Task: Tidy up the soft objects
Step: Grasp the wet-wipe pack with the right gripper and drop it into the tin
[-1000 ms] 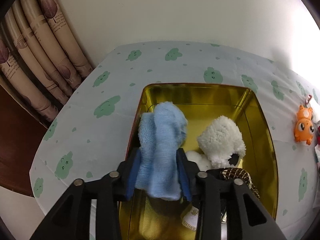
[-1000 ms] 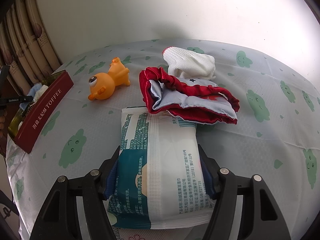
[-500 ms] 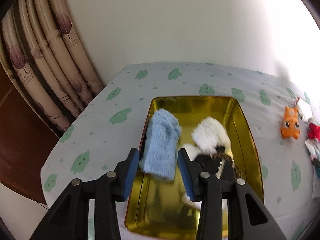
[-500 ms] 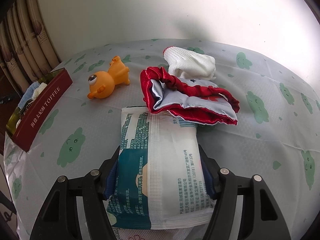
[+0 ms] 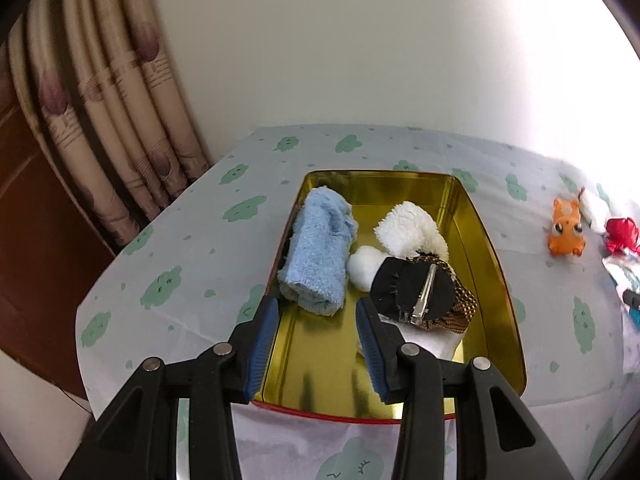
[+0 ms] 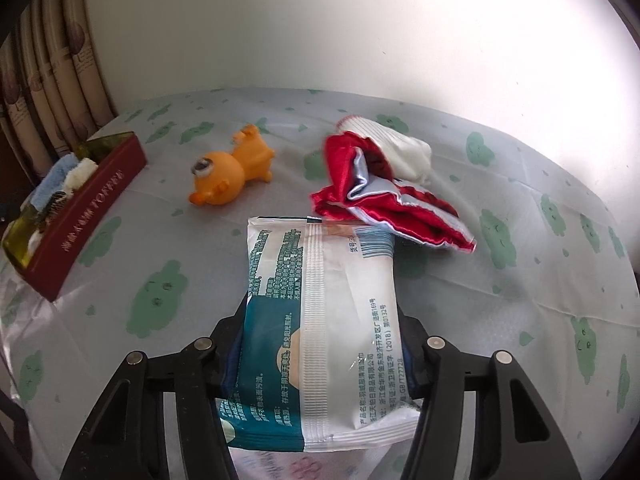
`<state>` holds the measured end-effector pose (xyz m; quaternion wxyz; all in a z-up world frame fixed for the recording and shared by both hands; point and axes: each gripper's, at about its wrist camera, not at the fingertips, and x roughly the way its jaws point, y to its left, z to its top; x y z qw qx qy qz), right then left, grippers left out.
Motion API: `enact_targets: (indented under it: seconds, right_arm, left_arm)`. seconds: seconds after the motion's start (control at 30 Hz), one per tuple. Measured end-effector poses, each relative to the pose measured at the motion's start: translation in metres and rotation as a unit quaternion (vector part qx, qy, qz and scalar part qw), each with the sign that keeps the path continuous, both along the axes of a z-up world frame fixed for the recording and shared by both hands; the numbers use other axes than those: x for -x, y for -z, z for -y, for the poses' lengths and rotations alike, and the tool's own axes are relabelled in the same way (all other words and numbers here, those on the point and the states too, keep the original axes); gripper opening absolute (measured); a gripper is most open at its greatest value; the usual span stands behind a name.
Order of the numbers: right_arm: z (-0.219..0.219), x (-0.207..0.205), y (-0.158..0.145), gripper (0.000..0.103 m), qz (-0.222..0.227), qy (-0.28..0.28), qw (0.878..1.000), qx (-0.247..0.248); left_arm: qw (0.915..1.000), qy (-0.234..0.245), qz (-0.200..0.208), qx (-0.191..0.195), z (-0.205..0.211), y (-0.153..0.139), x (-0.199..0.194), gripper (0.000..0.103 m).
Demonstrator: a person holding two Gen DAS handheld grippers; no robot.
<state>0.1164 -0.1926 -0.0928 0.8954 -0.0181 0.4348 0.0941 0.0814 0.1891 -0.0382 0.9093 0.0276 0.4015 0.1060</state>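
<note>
Your left gripper (image 5: 316, 332) stands apart and empty, the blue towel (image 5: 318, 250) lying at 12 o'clock inside the gold tin (image 5: 496, 280). Your right gripper (image 6: 320, 344) is closing, clamped on the wipes pack (image 6: 320, 320); the orange toy (image 6: 230, 172) sits at 11 o'clock.

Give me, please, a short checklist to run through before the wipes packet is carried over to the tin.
1. Right gripper on wipes packet: ok, jaws closing on its sides.
2. Packet clear of red cloth: cannot tell, edges overlap in view.
3. Left gripper empty: ok, open.
4. Blue towel inside tin: ok.
5. Bare floor in tin: ok, near end.
6. Orange toy beside path: cannot tell.
</note>
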Motion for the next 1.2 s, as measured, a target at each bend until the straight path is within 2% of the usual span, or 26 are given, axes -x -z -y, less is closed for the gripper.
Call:
enact_targets:
  seconds: [0.23,0.4,0.7,0.9,1.2]
  right_arm:
    - [-0.033,0.008,-0.016,0.055,0.008,-0.033,0.999,0.004]
    - [-0.059,0.012,-0.027,0.055,0.013,-0.058,0.998,-0.002]
    - [-0.109,0.017,-0.047,0.055,0.031,-0.102,0.994,0.002]
    - [-0.150,0.014,-0.063,0.055,0.044,-0.137,0.990,-0.008]
    - [-0.220,0.003,-0.077,0.055,0.056,-0.193,0.979,-0.018]
  left_arm:
    - [0.9991,-0.025,0.026,0.022,-0.016,-0.004,0.015,0.041]
    - [0.9984,-0.040,0.040,0.011,-0.019,-0.005,0.024,0.041]
    - [0.9960,-0.065,0.059,0.021,-0.031,-0.012,0.033,0.041]
    - [0.9940,-0.092,0.055,0.022,-0.044,-0.013,0.035,0.041]
    - [0.9907,-0.116,0.050,0.050,-0.061,-0.013,0.041,0.041]
